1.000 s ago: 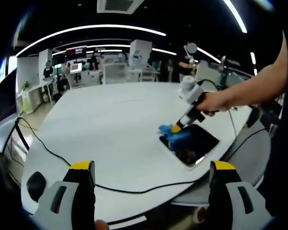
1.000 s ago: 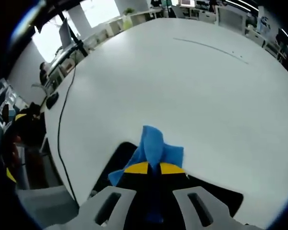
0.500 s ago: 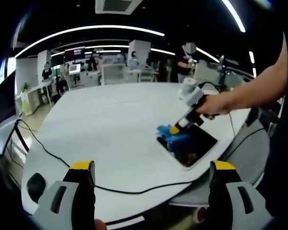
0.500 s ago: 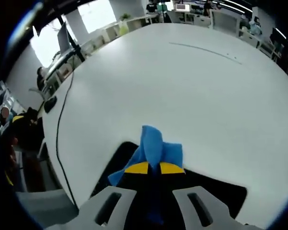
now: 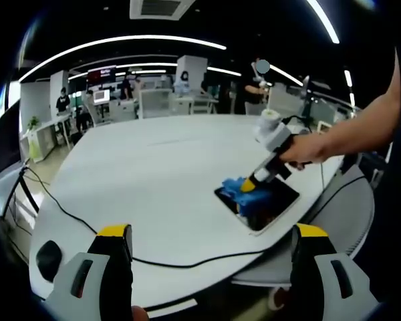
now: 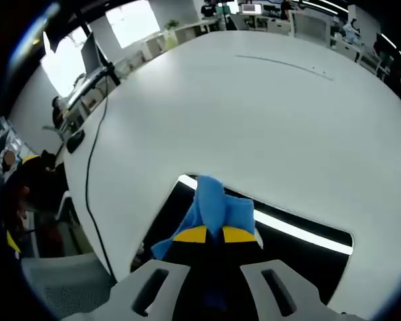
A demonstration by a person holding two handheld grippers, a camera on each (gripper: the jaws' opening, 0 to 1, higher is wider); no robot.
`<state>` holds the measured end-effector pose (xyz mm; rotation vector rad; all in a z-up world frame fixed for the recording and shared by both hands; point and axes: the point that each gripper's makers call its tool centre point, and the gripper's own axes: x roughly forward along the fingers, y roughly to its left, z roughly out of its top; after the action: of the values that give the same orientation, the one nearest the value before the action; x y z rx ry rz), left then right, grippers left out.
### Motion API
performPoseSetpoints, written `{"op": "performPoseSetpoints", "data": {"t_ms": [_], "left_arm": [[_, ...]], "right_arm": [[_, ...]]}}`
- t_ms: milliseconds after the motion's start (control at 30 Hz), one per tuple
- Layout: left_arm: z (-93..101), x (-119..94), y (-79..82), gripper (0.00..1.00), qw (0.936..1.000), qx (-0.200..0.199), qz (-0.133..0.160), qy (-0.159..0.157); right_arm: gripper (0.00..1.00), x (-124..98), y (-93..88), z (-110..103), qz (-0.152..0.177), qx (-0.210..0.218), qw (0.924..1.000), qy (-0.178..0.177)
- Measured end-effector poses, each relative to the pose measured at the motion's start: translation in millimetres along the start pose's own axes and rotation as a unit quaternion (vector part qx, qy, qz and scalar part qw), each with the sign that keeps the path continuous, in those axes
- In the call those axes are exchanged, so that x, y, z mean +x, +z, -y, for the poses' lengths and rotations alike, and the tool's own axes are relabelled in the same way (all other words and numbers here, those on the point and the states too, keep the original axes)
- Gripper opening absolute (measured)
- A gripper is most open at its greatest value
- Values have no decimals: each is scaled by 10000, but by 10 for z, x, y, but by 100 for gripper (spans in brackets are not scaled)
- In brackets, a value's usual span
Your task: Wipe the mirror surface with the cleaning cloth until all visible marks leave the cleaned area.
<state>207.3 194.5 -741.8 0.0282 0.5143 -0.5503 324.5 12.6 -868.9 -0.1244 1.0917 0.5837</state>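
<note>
The mirror lies flat near the edge of the white tabletop, its dark glass reflecting ceiling lights. The right hand-held gripper is clenched on the blue cleaning cloth and presses it onto the mirror close to the mirror's far edge. The left hand-held gripper hangs well apart from the mirror with its jaws spread wide and nothing between them. A black cable trails across the tabletop between it and the mirror.
</note>
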Motion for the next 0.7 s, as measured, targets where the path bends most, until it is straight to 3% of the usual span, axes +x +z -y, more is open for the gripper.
{"op": "performPoseSetpoints", "data": {"t_ms": [700], "left_arm": [[115, 36, -4, 100, 9999, 73, 2, -134]], "right_arm": [[1, -243, -553, -283, -126, 155, 9995, 254]]}}
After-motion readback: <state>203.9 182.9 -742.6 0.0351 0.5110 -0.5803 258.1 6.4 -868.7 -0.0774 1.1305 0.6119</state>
